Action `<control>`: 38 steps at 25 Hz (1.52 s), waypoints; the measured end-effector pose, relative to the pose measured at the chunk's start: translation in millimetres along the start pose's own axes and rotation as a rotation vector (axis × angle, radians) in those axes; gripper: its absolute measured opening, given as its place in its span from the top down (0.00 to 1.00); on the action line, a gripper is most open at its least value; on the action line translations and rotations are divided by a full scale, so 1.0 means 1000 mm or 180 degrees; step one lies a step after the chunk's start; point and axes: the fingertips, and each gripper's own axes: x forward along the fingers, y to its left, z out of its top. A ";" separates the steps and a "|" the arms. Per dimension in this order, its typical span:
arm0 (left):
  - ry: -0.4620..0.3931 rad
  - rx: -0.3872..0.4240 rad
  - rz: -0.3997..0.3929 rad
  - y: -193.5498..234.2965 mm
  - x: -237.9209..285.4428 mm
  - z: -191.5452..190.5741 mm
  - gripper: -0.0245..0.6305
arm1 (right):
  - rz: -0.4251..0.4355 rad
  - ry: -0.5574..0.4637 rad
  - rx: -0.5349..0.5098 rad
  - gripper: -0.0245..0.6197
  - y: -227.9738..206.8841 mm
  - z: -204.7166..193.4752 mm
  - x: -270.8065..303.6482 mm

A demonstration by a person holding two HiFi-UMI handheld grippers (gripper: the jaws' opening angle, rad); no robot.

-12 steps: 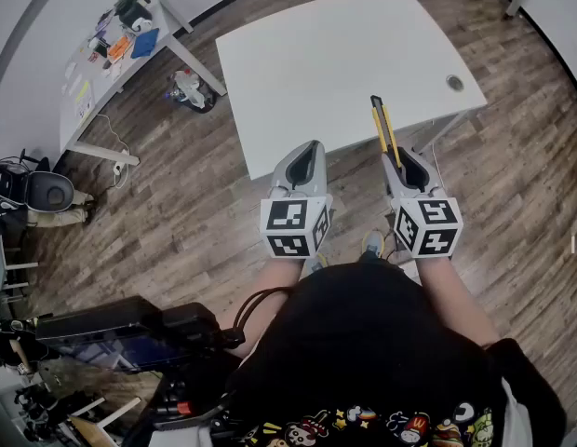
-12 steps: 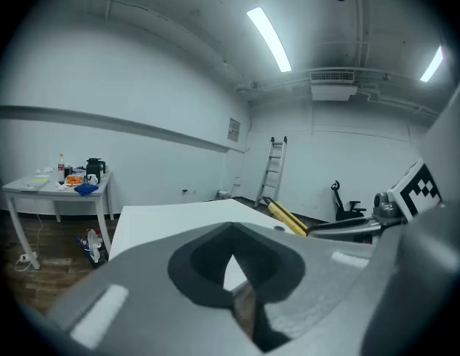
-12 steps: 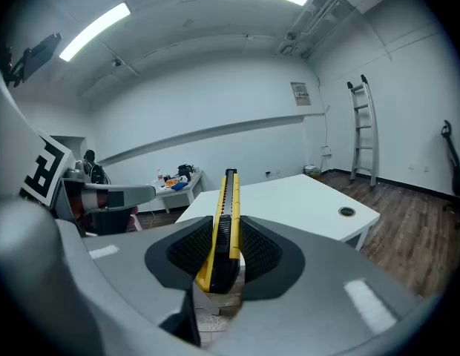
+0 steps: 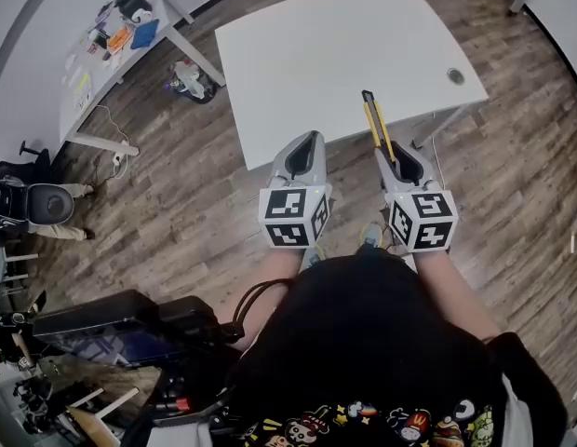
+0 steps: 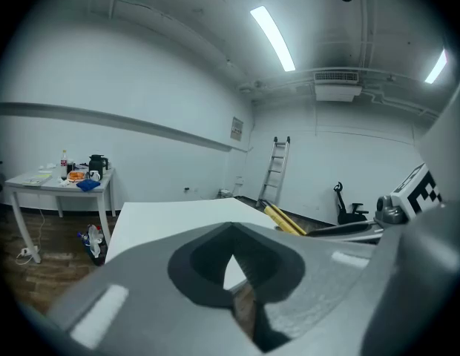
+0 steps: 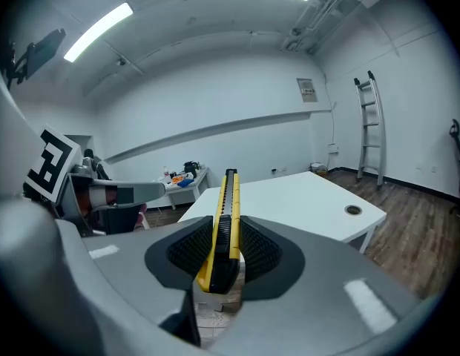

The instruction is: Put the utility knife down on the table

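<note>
Near the table (image 4: 316, 54), the right tool (image 6: 224, 254) grips the utility knife (image 6: 228, 206).

left tool (image 4: 310, 145): grey shell, dark inner pads, cube of black-and-white square markers
right tool (image 4: 396, 156): same grey shell, same cube
clothing: black top (image 4: 363, 343) (colourful cartoon prints on part of it)

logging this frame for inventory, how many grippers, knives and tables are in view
grey two-jaw grippers with marker cubes: 2, left gripper and right gripper
yellow and black utility knife: 1
white rectangular tables: 2, large table and cluttered side table
total: 5
</note>
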 end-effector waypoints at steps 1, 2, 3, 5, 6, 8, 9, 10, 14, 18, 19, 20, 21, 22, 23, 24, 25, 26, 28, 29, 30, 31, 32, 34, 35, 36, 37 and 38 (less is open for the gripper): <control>-0.0002 -0.0004 0.0016 -0.004 0.004 0.000 0.96 | 0.0031 0.0009 -0.0007 0.75 -0.005 0.000 0.000; -0.0002 -0.0011 0.0034 -0.010 0.008 0.000 0.96 | 0.0066 0.0020 -0.0017 0.75 -0.011 -0.001 0.001; -0.0002 -0.0022 0.0056 -0.015 0.012 -0.001 0.96 | 0.0105 0.0035 -0.0031 0.75 -0.016 -0.002 0.002; 0.0003 -0.0060 0.0117 -0.023 0.018 -0.006 0.96 | 0.0178 0.0075 -0.0066 0.75 -0.027 -0.004 0.006; 0.0016 -0.0081 0.0153 -0.026 0.020 -0.010 0.96 | 0.0211 0.0096 -0.0086 0.75 -0.032 -0.004 0.009; 0.0071 -0.0131 0.0220 -0.027 0.025 -0.017 0.96 | 0.0261 0.0141 -0.0127 0.75 -0.039 -0.003 0.021; 0.0108 -0.0155 0.0248 -0.025 0.026 -0.020 0.96 | 0.0277 0.0170 -0.0139 0.75 -0.041 -0.004 0.028; 0.0143 -0.0174 0.0275 -0.022 0.027 -0.023 0.96 | 0.0288 0.0204 -0.0139 0.75 -0.041 -0.007 0.034; 0.0181 -0.0219 0.0357 0.007 0.032 -0.024 0.96 | 0.0303 0.0302 -0.0103 0.75 -0.032 -0.016 0.069; 0.0191 -0.0225 0.0285 0.038 0.050 -0.028 0.96 | 0.0220 0.0345 -0.0175 0.75 -0.021 -0.021 0.113; 0.0215 -0.0230 0.0242 0.045 0.056 -0.029 0.96 | 0.0178 0.0361 -0.0197 0.75 -0.019 -0.022 0.125; 0.0242 -0.0234 0.0199 0.052 0.062 -0.030 0.96 | 0.0135 0.0383 -0.0219 0.75 -0.017 -0.022 0.138; 0.0268 -0.0235 0.0159 0.061 0.070 -0.029 0.96 | 0.0092 0.0409 -0.0238 0.75 -0.017 -0.021 0.154; 0.0290 -0.0235 0.0123 0.071 0.077 -0.027 0.96 | 0.0049 0.0437 -0.0254 0.75 -0.017 -0.020 0.170; 0.0307 -0.0241 0.0091 0.080 0.085 -0.025 0.96 | 0.0001 0.0469 -0.0276 0.75 -0.017 -0.019 0.187; 0.0321 -0.0253 0.0061 0.088 0.092 -0.024 0.96 | -0.0050 0.0509 -0.0308 0.75 -0.018 -0.018 0.202; 0.0335 -0.0266 0.0029 0.094 0.099 -0.023 0.96 | -0.0100 0.0557 -0.0345 0.75 -0.020 -0.019 0.215; 0.0348 -0.0274 -0.0005 0.099 0.105 -0.022 0.96 | -0.0143 0.0610 -0.0375 0.75 -0.021 -0.021 0.227; 0.0370 -0.0269 -0.0076 0.105 0.116 -0.024 0.96 | -0.0199 0.0720 -0.0402 0.75 -0.023 -0.029 0.247; 0.0379 -0.0264 -0.0104 0.108 0.120 -0.025 0.96 | -0.0219 0.0771 -0.0408 0.75 -0.024 -0.033 0.256; 0.0389 -0.0263 -0.0124 0.112 0.123 -0.026 0.96 | -0.0234 0.0817 -0.0411 0.75 -0.025 -0.036 0.264; 0.0399 -0.0269 -0.0135 0.117 0.125 -0.028 0.96 | -0.0246 0.0859 -0.0408 0.75 -0.025 -0.040 0.273; 0.0410 -0.0279 -0.0141 0.121 0.127 -0.029 0.96 | -0.0257 0.0898 -0.0401 0.75 -0.025 -0.042 0.281; 0.0445 -0.0303 -0.0144 0.130 0.130 -0.034 0.96 | -0.0281 0.0978 -0.0394 0.75 -0.027 -0.049 0.295; 0.0467 -0.0317 -0.0144 0.133 0.131 -0.037 0.96 | -0.0294 0.1021 -0.0392 0.75 -0.028 -0.053 0.301; 0.0489 -0.0331 -0.0142 0.137 0.132 -0.040 0.96 | -0.0306 0.1064 -0.0381 0.75 -0.030 -0.057 0.306; 0.0508 -0.0346 -0.0139 0.141 0.133 -0.043 0.96 | -0.0314 0.1106 -0.0358 0.75 -0.031 -0.060 0.311; 0.0527 -0.0364 -0.0134 0.145 0.134 -0.045 0.96 | -0.0323 0.1144 -0.0330 0.75 -0.032 -0.062 0.316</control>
